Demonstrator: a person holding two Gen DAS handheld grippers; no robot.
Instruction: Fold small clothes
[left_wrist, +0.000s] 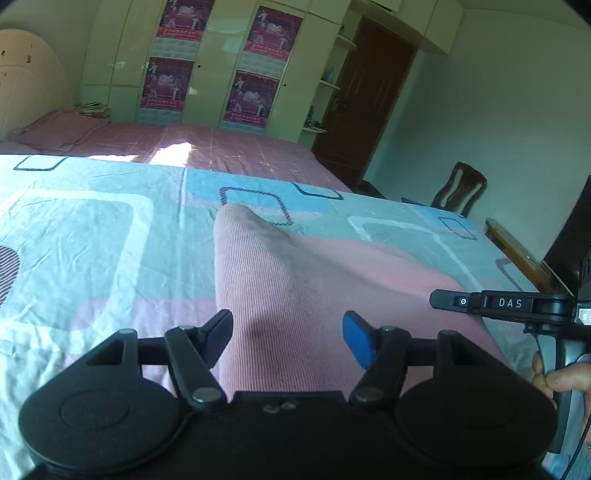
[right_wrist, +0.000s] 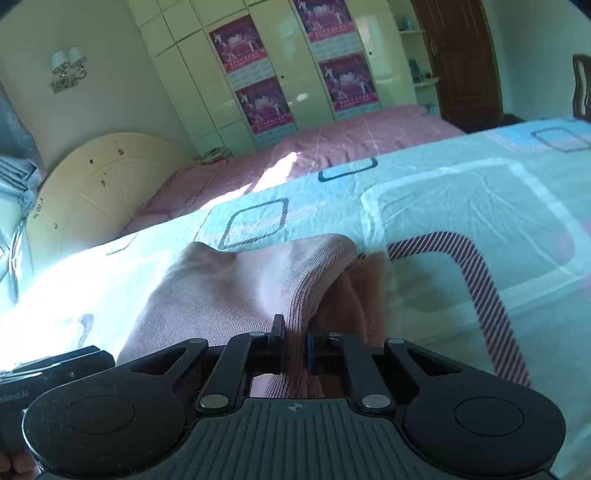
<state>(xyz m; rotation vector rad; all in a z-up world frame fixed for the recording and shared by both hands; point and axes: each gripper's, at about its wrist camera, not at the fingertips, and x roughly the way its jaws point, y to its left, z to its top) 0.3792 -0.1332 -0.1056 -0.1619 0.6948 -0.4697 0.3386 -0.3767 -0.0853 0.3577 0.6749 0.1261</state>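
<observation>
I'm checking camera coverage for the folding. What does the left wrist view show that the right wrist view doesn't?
Only the left wrist view: the left tool open over the pink garment, a wooden chair, and the other handle's DAS label.

Only the right wrist view: the right tool shut on the garment's ribbed edge, a cream headboard, a wall lamp.

Both: patterned sheet, posters, brown door.

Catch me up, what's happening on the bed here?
A person is folding a small pink ribbed knit garment on a patterned light-blue bedsheet. The right hand-held gripper is shut on the garment's ribbed edge, lifting that part slightly. The left hand-held gripper is open, fingers astride the fabric, not gripping. No finished fold is visible yet.
</observation>
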